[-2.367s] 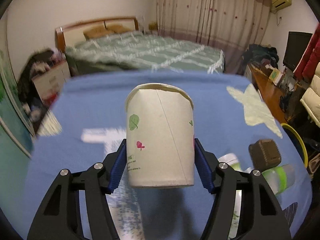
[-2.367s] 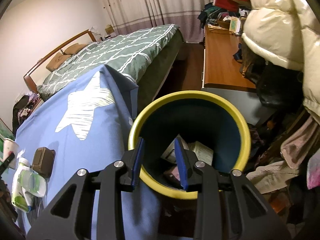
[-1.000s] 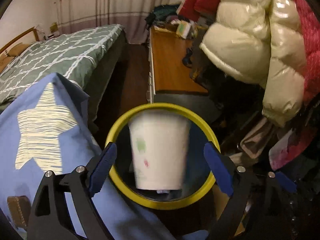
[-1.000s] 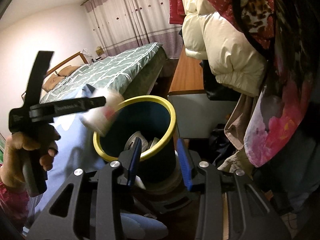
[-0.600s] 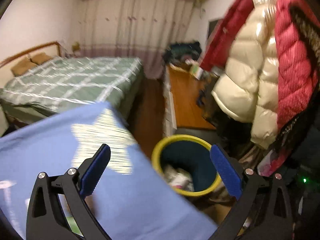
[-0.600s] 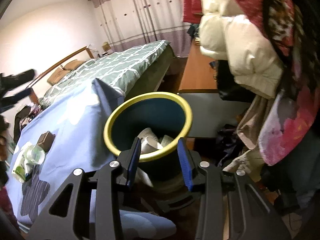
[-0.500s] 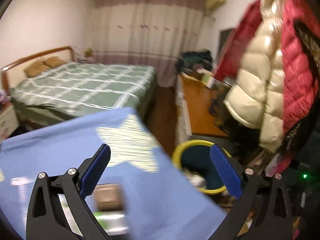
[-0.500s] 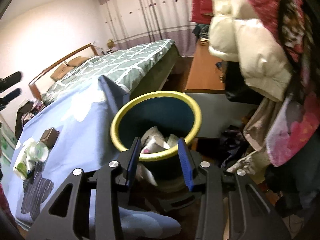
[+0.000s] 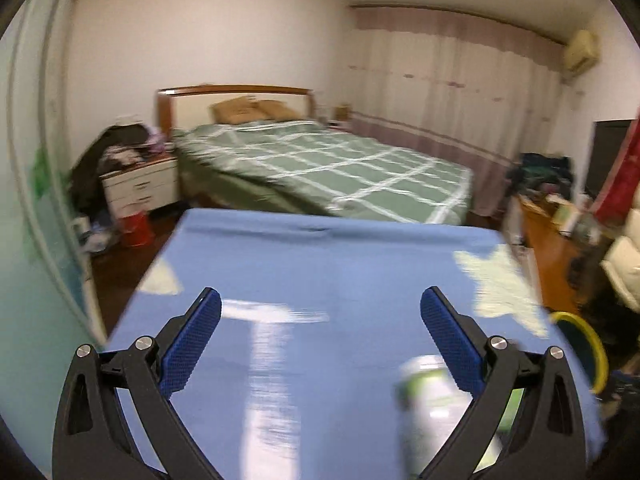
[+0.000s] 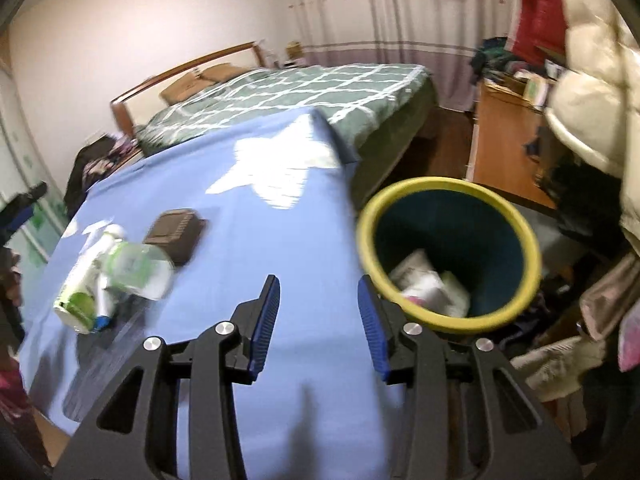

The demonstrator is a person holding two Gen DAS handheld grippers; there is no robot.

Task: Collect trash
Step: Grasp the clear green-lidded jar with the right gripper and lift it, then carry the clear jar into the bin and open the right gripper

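Observation:
My left gripper [image 9: 319, 300] stands wide open with nothing between its fingers, over the blue star-print tablecloth [image 9: 320, 264]. A blurred white-and-green bottle [image 9: 432, 396] lies just below its right finger. My right gripper [image 10: 317, 292] is open with a narrow gap and nothing in it, above the cloth's near edge. To its right stands the dark bin with a yellow rim [image 10: 440, 182], holding the paper cup [image 10: 420, 276] and other paper. On the cloth to the left lie a clear bottle with a green label [image 10: 132, 268], a white-and-green bottle [image 10: 80, 288] and a brown box [image 10: 176, 236].
A bed with a green checked cover [image 10: 304, 88] lies behind the table. A wooden desk [image 10: 504, 148] and hanging puffy coats [image 10: 592, 112] crowd the right side by the bin. A bedside cabinet [image 9: 140, 188] and piled clothes stand at the far left.
The left gripper let the paper cup drop into the bin, opened wide and swung left back over the table. The right gripper swung from the bin towards the table.

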